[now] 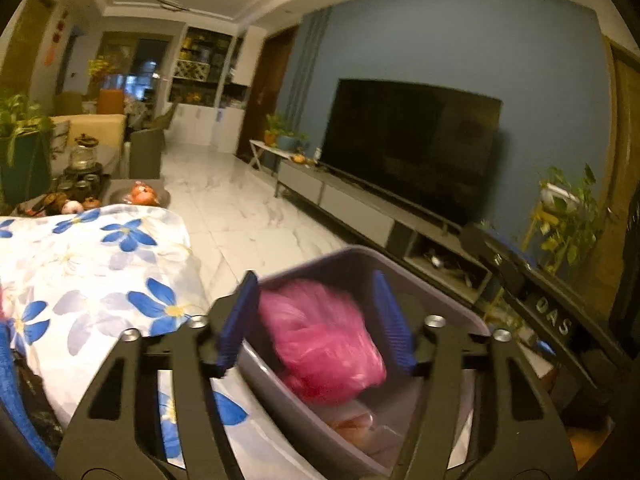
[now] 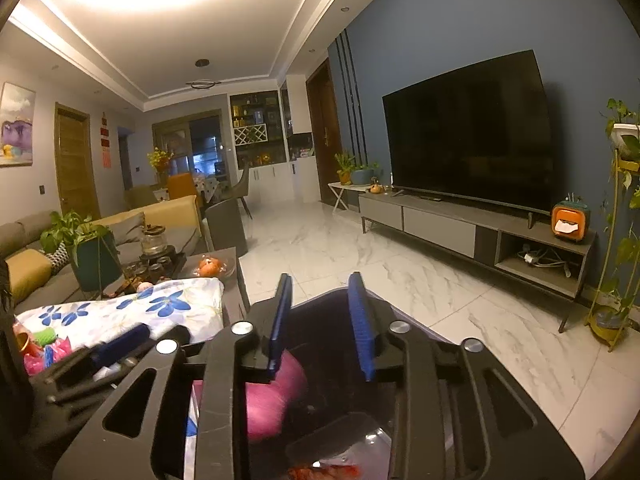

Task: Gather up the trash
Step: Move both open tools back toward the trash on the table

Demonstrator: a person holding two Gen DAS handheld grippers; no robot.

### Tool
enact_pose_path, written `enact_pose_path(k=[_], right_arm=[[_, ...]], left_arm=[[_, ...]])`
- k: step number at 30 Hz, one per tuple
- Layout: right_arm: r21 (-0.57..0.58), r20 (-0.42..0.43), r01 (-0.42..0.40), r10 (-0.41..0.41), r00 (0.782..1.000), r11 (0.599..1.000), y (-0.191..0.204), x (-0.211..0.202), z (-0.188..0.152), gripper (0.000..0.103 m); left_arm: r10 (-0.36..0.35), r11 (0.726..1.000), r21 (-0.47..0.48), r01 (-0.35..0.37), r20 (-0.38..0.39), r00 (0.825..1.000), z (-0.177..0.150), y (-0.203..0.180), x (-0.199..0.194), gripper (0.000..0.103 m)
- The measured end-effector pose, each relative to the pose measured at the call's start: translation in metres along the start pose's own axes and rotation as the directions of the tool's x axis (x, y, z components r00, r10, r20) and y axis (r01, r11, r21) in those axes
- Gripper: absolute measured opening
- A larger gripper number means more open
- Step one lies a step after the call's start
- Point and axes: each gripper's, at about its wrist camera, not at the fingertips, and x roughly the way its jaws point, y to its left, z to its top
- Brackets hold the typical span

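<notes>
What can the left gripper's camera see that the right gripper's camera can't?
Only the left wrist view shows the whole pink bag lying in the grey bin between the open left gripper, with the other gripper's black arm at its right edge. Only the right wrist view shows the orange tissue box on the TV stand, the painting and more trash on the flowered cloth. Both show the TV, the cloth, the bin and the pink bag; the right gripper is open too.
</notes>
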Motion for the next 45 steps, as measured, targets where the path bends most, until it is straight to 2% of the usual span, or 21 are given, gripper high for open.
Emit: enact_pose_path(k=[5,7,13,19,31,36,40,45], right_arm=[[0.003,0.005,0.002,-0.002,1.000,1.000,0.001,-0.004,0.001,0.040],[0.006,0.008,0.002,-0.002,1.000,1.000,0.002,-0.007,0.002,0.045],[0.001,0.016,-0.009,0.009,1.000,1.000,0.009,-0.017,0.002,0.054],[-0.003,0.022,-0.016,0.016,1.000,1.000,0.017,-0.031,0.002,0.065],[-0.022,0.040,-0.100,0.100,0.994,0.995,0.047,-0.072,-0.009,0.071],[-0.054,0.057,-0.130,0.133,0.990,0.990,0.064,-0.088,-0.018,0.071],[-0.056,0.035,-0.192,0.194,0.980,0.980,0.078,-0.095,-0.026,0.071],[-0.084,0.016,-0.231,0.233,0.972,0.969,0.099,-0.101,-0.037,0.071]], left_arm=[[0.031,0.999,-0.043,-0.030,0.025,0.999,0.006,0.008,-0.012,0.075],[0.048,0.998,-0.045,-0.046,0.046,0.998,0.007,0.008,-0.021,0.082],[0.098,0.994,-0.048,-0.095,0.069,0.993,0.007,0.012,-0.045,0.088],[0.143,0.989,-0.056,-0.139,0.083,0.986,0.003,0.017,-0.076,0.090],[0.234,0.971,-0.082,-0.226,0.110,0.966,-0.011,0.036,-0.151,0.090],[0.288,0.957,-0.086,-0.278,0.135,0.948,-0.020,0.049,-0.187,0.090],[0.322,0.946,-0.093,-0.311,0.146,0.935,-0.027,0.064,-0.214,0.090],[0.366,0.931,-0.079,-0.357,0.160,0.917,-0.036,0.076,-0.245,0.090]])
